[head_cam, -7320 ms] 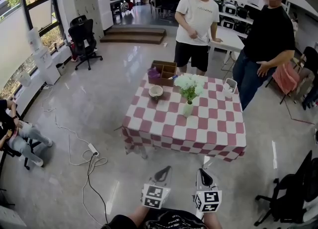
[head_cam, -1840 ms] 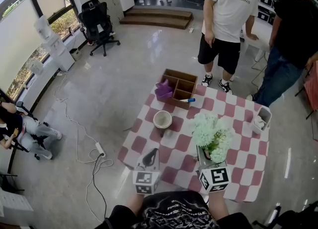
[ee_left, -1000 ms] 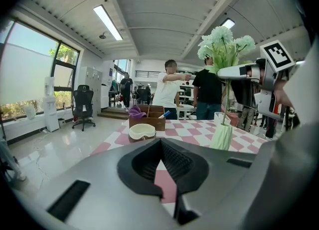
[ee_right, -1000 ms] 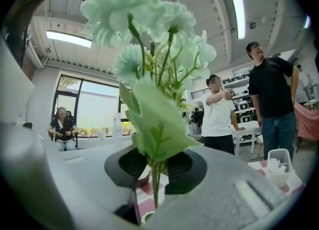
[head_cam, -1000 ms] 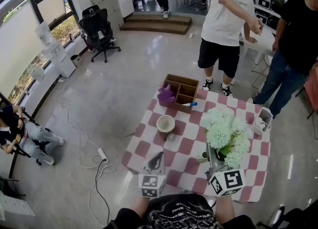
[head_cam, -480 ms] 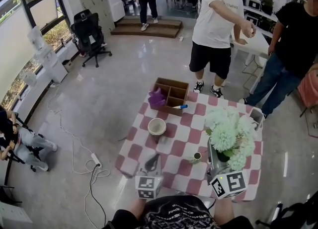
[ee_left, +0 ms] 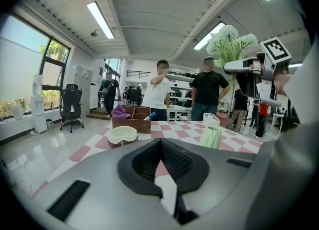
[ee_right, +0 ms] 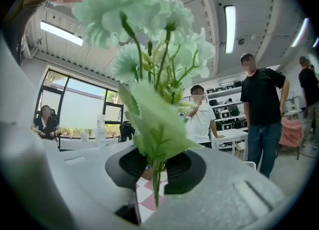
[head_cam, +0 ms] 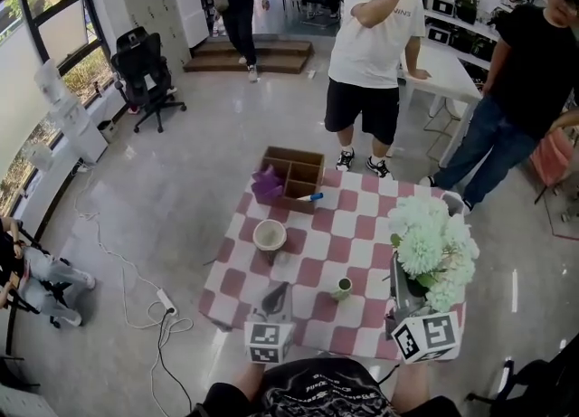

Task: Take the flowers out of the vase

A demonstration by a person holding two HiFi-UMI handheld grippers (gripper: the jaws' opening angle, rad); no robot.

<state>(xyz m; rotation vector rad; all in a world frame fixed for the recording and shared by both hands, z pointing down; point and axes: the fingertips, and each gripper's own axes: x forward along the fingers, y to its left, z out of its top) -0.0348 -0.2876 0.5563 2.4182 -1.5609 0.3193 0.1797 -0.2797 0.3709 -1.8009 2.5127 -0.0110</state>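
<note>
The right gripper (ee_right: 156,170) is clenched on the thin green stems of the flowers (ee_right: 149,34), which stand upright from between its jaws, with pale green and white heads fanning out above it. In the head view the bunch (head_cam: 434,245) is held over the table's right side, wholly out of the vase. The left gripper (ee_left: 160,143) has its jaws pressed together with nothing between them, and it hangs at the near edge of the table (head_cam: 362,225), which is covered in a pink and white checked cloth.

The vase (head_cam: 342,289) is a small pale green one. It stands upright on the cloth between the 2 grippers, ahead and to the right of the left gripper and to the left of the right one, apart from both. Further ahead of the left gripper, a little to its left, sits a cream bowl (head_cam: 270,235). Beyond that, at the far edge, is a wooden box (head_cam: 294,175) with compartments, and a purple cloth (head_cam: 268,185) lies in its left side. Past the table 2 people stand, 1 in a white shirt (head_cam: 371,35) and 1 in a black shirt (head_cam: 525,71).
</note>
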